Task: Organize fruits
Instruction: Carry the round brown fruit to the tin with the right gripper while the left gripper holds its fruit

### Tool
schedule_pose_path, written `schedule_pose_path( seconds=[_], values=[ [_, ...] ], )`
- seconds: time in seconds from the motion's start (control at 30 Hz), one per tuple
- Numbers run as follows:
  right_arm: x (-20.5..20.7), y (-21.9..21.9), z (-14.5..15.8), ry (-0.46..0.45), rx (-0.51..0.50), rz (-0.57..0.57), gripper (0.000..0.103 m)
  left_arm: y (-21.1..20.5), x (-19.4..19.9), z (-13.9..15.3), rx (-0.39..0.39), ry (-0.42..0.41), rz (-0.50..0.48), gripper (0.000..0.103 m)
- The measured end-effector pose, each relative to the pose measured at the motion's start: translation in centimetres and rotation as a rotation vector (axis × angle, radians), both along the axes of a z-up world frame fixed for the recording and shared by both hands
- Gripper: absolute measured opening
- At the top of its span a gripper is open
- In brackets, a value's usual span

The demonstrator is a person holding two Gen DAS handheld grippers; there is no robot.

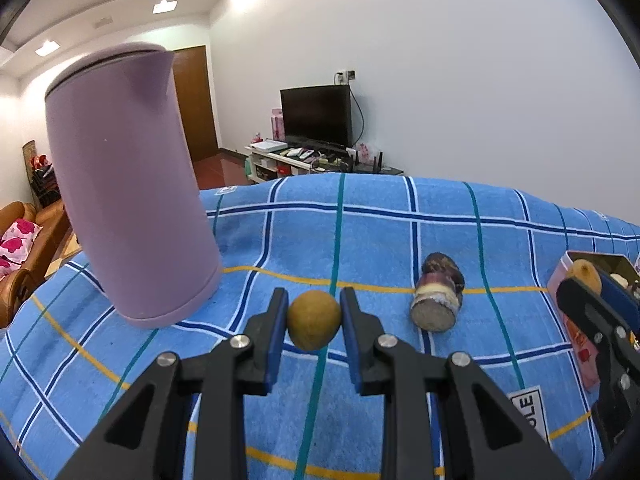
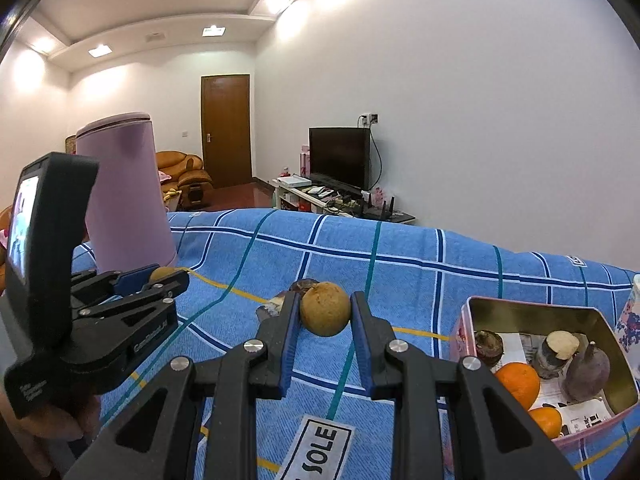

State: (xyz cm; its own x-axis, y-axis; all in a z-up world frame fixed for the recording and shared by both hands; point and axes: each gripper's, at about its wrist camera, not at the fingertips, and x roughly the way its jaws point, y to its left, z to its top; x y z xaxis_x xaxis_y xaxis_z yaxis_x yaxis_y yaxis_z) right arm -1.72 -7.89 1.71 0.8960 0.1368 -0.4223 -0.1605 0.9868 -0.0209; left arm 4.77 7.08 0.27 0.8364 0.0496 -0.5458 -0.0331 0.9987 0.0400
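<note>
Left claw clamped on a brown fruit; right claw clamped on another fruit, left of the tin.

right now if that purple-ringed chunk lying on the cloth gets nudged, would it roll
Probably yes: the cut chunk is roughly cylindrical and lies on its side. The soft blue cloth may slow it. Its flat cut ends suggest it would rest more stably stood on end.

Blue checked cloth; lilac jug; tan-brown round fruit; pink tin; orange citrus.
</note>
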Motion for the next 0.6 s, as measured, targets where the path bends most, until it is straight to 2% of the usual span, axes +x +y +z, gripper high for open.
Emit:
schedule_pose_path(
  seconds=[0.6],
  values=[
    [-1.9, -0.2, 0.0, 0.004, 0.001, -0.003, 0.027, -1.4, -2.3, 0.4, 0.0, -0.018, -0.016, 0.028]
  ],
)
